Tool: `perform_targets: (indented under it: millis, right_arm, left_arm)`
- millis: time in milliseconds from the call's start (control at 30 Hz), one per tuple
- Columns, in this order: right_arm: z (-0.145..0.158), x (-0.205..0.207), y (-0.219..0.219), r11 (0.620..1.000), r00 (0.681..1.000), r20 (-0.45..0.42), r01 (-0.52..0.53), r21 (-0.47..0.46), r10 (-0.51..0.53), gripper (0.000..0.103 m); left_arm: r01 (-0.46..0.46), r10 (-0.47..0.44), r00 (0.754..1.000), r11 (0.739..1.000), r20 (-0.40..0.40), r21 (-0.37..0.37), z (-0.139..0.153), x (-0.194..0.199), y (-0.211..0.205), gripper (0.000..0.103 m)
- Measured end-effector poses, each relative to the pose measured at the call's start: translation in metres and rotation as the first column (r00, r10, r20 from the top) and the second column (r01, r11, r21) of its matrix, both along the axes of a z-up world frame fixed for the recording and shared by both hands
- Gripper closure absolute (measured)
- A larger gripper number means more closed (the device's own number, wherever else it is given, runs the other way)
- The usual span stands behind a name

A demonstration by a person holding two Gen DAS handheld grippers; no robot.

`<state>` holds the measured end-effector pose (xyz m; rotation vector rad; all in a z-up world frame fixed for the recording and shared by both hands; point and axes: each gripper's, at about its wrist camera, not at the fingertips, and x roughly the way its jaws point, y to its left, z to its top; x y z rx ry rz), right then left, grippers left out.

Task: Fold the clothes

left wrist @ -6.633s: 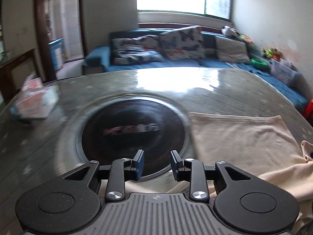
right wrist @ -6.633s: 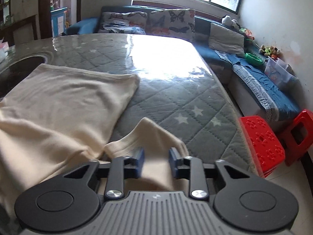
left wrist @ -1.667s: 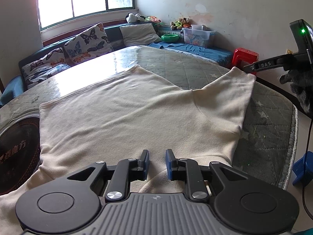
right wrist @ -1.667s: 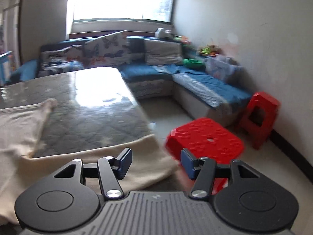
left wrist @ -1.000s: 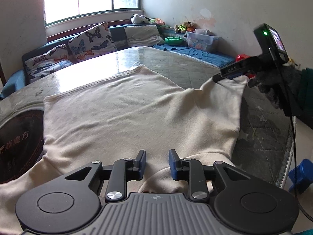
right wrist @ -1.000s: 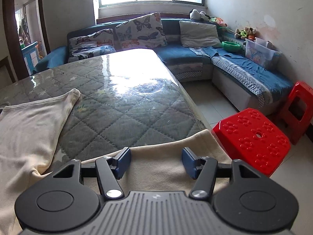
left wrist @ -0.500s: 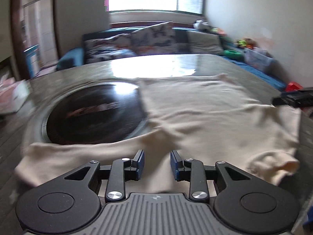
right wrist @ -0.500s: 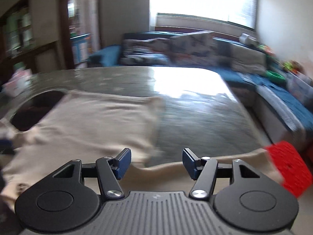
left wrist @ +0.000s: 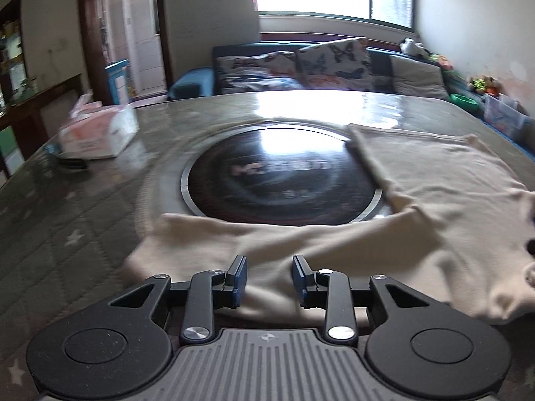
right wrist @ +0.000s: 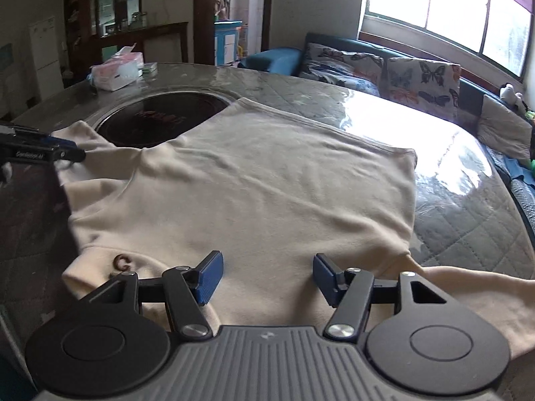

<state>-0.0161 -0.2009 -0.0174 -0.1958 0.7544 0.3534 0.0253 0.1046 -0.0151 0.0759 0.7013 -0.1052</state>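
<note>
Daylight from the window glares off a quilted, star-print tabletop (right wrist: 474, 230) under clear film. At far left we note a tissue box (right wrist: 115, 72), then the dark round inset plate (right wrist: 160, 122). Our left claw (left wrist: 269, 275) hangs above the shirt's left sleeve, jaws narrowly apart and empty. Right of it the cream shirt (right wrist: 254, 187) lies spread flat, collar toward us, its hem reaching the far side and its left sleeve skirting the plate. Fabric looks soft, lightly creased, with a small dark mark near the collar. Our right claw (right wrist: 267, 275) sits above the chest panel, jaws set wider, gripping nothing. We judge both claws are placed to take the sleeves for a first inward fold.
</note>
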Motion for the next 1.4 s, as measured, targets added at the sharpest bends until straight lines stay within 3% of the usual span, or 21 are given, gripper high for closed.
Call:
perform_targets:
  millis: [467, 867, 1167, 1267, 1400]
  right_arm:
    - [0.009, 0.007, 0.009, 0.999, 0.999, 0.007, -0.034, -0.015, 0.034, 0.040]
    - [0.012, 0.019, 0.064, 0.985, 0.984, 0.022, -0.175, -0.009, 0.175, 0.040]
    - [0.002, 0.012, 0.103, 0.943, 0.943, -0.024, -0.333, -0.020, 0.332, 0.041]
    - [0.012, 0.008, 0.095, 0.943, 0.943, -0.011, -0.332, -0.010, 0.332, 0.041]
    - [0.024, 0.006, 0.072, 0.959, 0.959, 0.010, -0.283, -0.022, 0.283, 0.041]
  left_arm:
    - [-0.081, 0.081, 0.997, 0.996, 0.001, 0.024, 0.004, 0.017, 0.031, 0.067]
    - [-0.126, 0.123, 0.992, 0.986, 0.039, 0.110, -0.001, 0.018, 0.047, 0.065]
    - [-0.152, 0.148, 0.988, 0.978, 0.036, 0.145, 0.000, 0.024, 0.049, 0.065]
    - [-0.149, 0.147, 0.989, 0.982, 0.029, 0.117, 0.008, 0.024, 0.042, 0.068]
    - [-0.046, 0.043, 0.997, 0.998, 0.063, 0.039, 0.029, 0.019, 0.010, 0.068]
